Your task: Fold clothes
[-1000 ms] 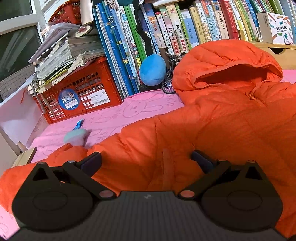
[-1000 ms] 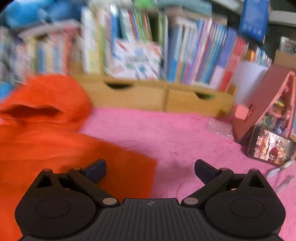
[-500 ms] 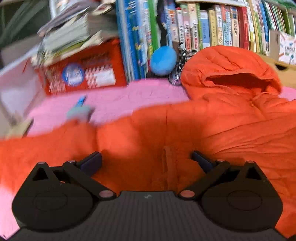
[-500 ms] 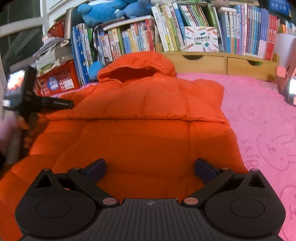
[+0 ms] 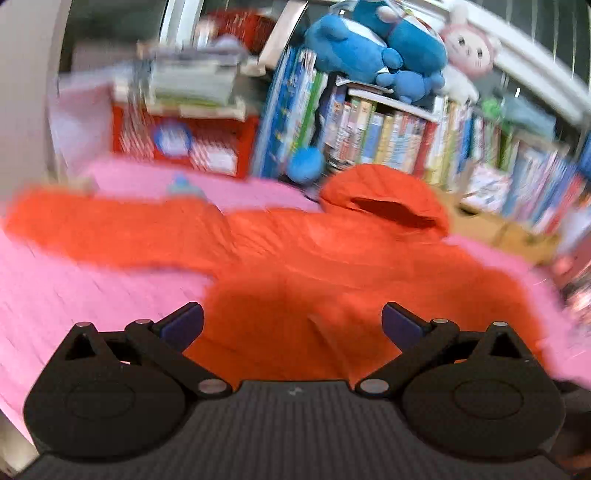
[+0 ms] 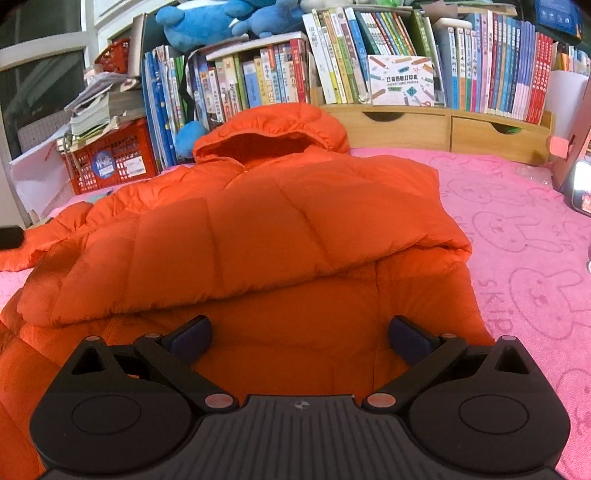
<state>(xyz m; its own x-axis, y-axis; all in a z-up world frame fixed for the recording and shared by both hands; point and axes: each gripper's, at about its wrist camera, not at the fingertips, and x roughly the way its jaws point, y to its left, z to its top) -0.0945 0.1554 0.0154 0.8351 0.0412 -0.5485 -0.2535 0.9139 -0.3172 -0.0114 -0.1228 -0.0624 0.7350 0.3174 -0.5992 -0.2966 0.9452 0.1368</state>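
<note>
One orange hooded puffer jacket (image 6: pixel 280 221) lies spread on the pink bunny-print cover (image 6: pixel 524 251), hood toward the bookshelf. Its right side is folded over the body; in the blurred left wrist view the other sleeve (image 5: pixel 110 229) stretches flat out to the side.

The right gripper (image 6: pixel 300 334) hangs low over the jacket's lower part with its jaws spread wide and nothing between them. The left gripper (image 5: pixel 291 321) is likewise released, jaws apart, over the hem; whether either touches the fabric I can't tell.

Containers: one red plastic crate (image 6: pixel 114 162) at the left, with a loose stack of books and papers (image 6: pixel 99 110) piled on top of it; what is inside is hidden. A wooden shelf unit (image 6: pixel 443 129) behind the hood has two drawers, both closed, and a row of upright books on top, too many to count. A white printed box (image 6: pixel 400 83) stands among them. Two blue plush toys (image 6: pixel 207 22) sit above the books; the left view adds one pink-and-white plush (image 5: pixel 469 48).
</note>
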